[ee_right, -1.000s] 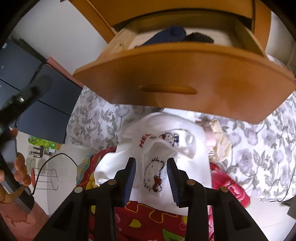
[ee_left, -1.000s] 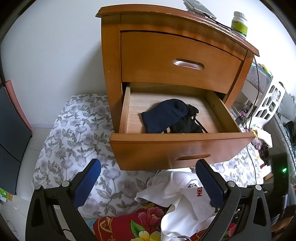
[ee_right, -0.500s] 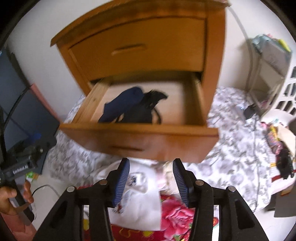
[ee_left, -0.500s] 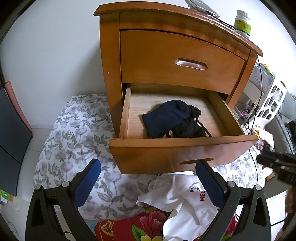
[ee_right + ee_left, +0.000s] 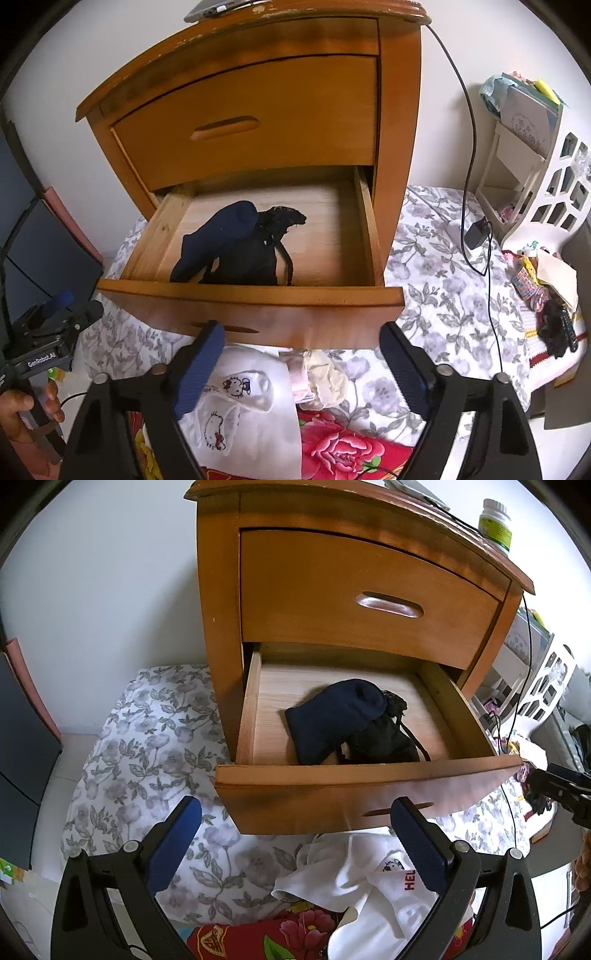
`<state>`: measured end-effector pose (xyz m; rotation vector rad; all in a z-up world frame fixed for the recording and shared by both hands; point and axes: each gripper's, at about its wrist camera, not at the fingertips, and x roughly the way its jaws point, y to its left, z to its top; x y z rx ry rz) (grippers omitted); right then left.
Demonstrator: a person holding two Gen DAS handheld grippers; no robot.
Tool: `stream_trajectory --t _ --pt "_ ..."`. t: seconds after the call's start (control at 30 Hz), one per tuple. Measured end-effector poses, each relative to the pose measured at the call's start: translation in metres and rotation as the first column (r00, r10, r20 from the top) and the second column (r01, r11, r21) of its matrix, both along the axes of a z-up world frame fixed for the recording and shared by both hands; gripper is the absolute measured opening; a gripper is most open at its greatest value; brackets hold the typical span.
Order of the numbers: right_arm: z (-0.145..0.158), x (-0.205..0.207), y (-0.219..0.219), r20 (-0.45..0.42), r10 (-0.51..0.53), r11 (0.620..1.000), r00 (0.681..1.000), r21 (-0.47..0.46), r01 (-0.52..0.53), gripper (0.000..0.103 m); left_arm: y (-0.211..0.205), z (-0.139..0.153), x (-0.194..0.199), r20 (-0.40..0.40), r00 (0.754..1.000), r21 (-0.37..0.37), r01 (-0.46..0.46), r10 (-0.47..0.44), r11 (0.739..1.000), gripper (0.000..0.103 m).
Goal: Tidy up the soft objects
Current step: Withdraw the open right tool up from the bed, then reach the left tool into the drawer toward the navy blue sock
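Both my tongs tilt downward toward the open drawer [image 5: 258,299]. My right tongs [image 5: 301,367] are opening, empty, above the white clothes [image 5: 240,417] lying below that drawer. My left tongs [image 5: 295,842] gape wide, gripping nothing; dark socks [image 5: 336,716] sit inside it.

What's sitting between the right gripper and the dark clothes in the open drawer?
In the right wrist view, only the drawer front lies between the right gripper, jaws opening and empty, and the dark clothes.

The drawer front [image 5: 258,317] hides the near ends of the navy sock [image 5: 218,240] and the black garment [image 5: 255,258]. The white clothes [image 5: 369,882] run under the drawer and off the bottom edge. The bottle's [image 5: 496,526] label is too small to read. The flat thing [image 5: 221,7] on top is cropped.
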<state>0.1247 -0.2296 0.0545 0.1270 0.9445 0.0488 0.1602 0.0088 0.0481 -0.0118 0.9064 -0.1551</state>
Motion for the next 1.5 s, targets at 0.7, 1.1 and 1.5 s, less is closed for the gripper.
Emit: stream_trajectory --t 0.7,1.1,1.5 --pt "0.003 0.009 -0.008 0.044 -0.031 0.999 0.999 0.011 0.030 0.101 0.001 0.009 0.025 0.026 1.000 -0.044 0.010 -0.009 0.999 0.102" --pt "0.004 0.008 -0.023 0.056 -0.064 0.998 0.996 0.027 0.062 0.101 -0.006 0.043 0.072 0.027 0.995 -0.024 0.098 -0.098 0.995 0.102" --pt "0.002 0.010 -0.033 0.059 -0.075 0.997 0.995 0.035 0.073 0.101 -0.055 0.007 0.141 -0.182 0.955 0.026 0.244 -0.236 0.969 0.102"
